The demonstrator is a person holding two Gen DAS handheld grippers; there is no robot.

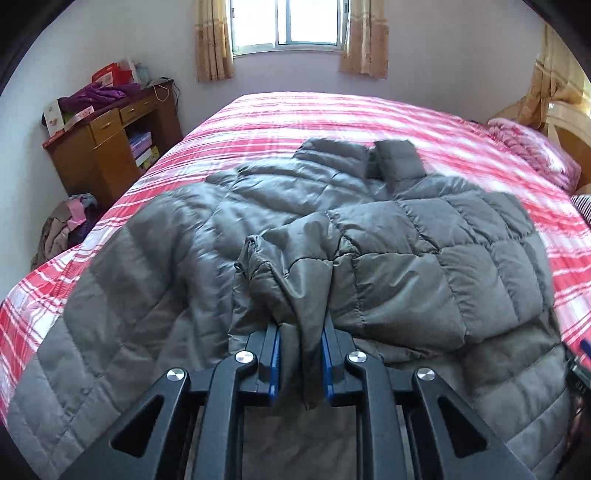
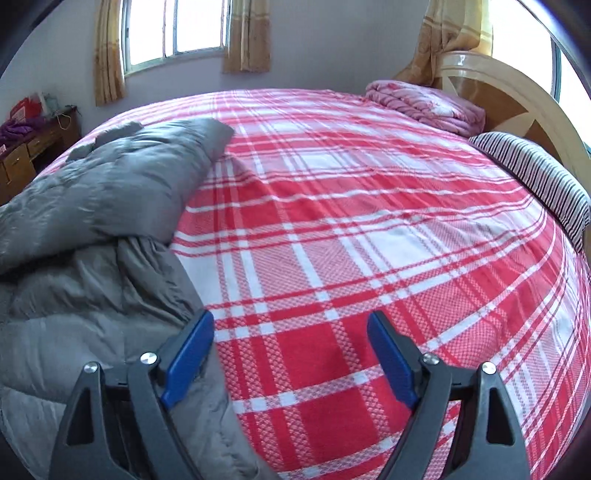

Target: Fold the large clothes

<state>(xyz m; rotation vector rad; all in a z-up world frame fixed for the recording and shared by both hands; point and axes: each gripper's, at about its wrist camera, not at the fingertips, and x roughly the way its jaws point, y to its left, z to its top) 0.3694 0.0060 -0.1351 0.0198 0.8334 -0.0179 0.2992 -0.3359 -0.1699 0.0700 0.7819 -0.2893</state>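
Left tool (image 1: 301,363): we see its blue pads drawn close together on a bunched fold of the grey jacket (image 1: 295,229), the cloth pinched between them and hanging down through the gap. Our right tool (image 2: 290,354) stands wide apart with nothing between the pads; its left pad (image 2: 188,363) lies over the jacket's edge, though we cannot tell if it touches, and its right pad (image 2: 393,363) is above bare sheet.

We see the jacket spread on the bed (image 2: 351,221), which is covered in a red and white plaid sheet. It fills the near left part of the bed, with its collar end toward the window (image 1: 288,22) and one quilted part folded over the body. Its right edge runs from beside our right tool up toward the middle of the bed.

To the right of that edge we have a wide stretch of bare sheet, reaching to a striped pillow (image 2: 535,177) and a folded pink blanket (image 2: 424,101) by the headboard (image 2: 509,88). On the left, the bed's side edge drops to the floor, where a heap of clothes (image 1: 64,225) lies near a wooden desk (image 1: 110,147). The desk's tabletop is piled with boxes and a purple garment; the print on those boxes is too small for us to read.
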